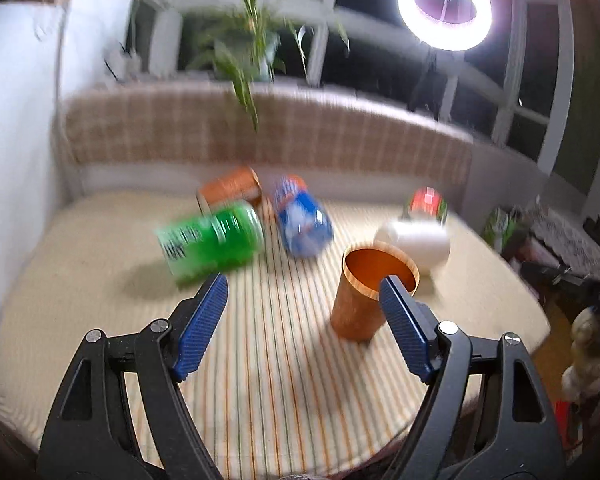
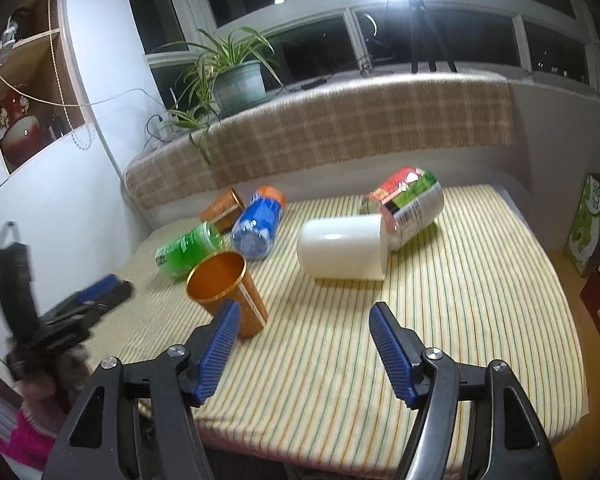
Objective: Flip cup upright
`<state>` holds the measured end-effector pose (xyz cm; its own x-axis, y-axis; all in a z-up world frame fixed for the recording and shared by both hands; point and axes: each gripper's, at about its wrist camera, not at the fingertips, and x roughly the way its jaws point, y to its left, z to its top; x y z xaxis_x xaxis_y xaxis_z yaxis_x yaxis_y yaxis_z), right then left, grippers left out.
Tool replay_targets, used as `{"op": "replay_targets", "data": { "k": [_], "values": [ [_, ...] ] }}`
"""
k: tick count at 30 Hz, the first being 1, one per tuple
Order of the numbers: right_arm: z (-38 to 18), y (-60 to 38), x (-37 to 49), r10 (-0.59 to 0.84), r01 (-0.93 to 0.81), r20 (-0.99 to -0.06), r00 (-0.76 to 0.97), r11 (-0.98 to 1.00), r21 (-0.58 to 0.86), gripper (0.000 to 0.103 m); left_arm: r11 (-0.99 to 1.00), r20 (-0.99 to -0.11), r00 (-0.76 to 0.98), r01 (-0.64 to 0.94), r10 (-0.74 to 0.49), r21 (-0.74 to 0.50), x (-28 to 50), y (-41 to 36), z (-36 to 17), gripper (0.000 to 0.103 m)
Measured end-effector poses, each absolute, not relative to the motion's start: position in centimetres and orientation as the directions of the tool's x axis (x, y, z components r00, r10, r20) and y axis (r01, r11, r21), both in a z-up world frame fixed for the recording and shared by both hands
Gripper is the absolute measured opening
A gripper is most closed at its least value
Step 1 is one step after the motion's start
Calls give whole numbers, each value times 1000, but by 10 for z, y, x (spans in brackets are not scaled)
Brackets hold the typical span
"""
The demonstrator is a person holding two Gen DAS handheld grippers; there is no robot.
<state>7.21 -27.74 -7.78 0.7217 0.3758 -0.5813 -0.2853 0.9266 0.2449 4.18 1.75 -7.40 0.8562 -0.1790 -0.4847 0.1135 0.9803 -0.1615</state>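
An orange cup [image 1: 366,292] stands upright on the striped cloth, mouth up; it also shows in the right wrist view [image 2: 228,288]. My left gripper [image 1: 304,288] is open and empty, its right finger in front of the cup's rim; it also shows at the left edge of the right wrist view [image 2: 88,300]. A white cup [image 2: 342,248] lies on its side further back; it also shows in the left wrist view [image 1: 416,240]. My right gripper [image 2: 304,316] is open and empty, above the cloth in front of the white cup.
A second orange cup [image 2: 222,208], a green can [image 2: 188,248], a blue bottle [image 2: 258,222] and a red-green jar [image 2: 410,204] lie on their sides on the table [image 2: 460,320]. A plaid cushion [image 2: 340,128] runs along the back. Boxes [image 2: 592,232] stand at the right.
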Motion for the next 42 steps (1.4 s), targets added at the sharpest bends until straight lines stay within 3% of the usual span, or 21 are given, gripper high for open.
{"op": "replay_targets", "data": {
  "k": [4,7,13,16,25,42],
  "values": [
    [-67,-269,70,337,-270,-540,772,941,202,80,988,-409,903,80,-129,-135,26,12,-47,82],
    [-59,-265,67,319,-261,-507,801,948,184,87,989,-364,925,65,-109,-130,16,13,-34,93],
    [-50,-264,62,285,-229,-460,841,958,175,96,994,-307,949,39,-70,-106,0,9,-15,93],
    [-47,-265,58,260,-205,-434,863,964,170,102,995,-294,954,27,-55,-99,-4,8,-12,103],
    [-43,-264,50,198,-157,-386,901,978,134,103,997,-297,955,-8,-17,-81,-12,6,-11,103],
    [-48,-263,54,199,-154,-406,892,978,141,103,997,-295,956,-24,-1,-80,-13,7,-12,103]
  ]
}}
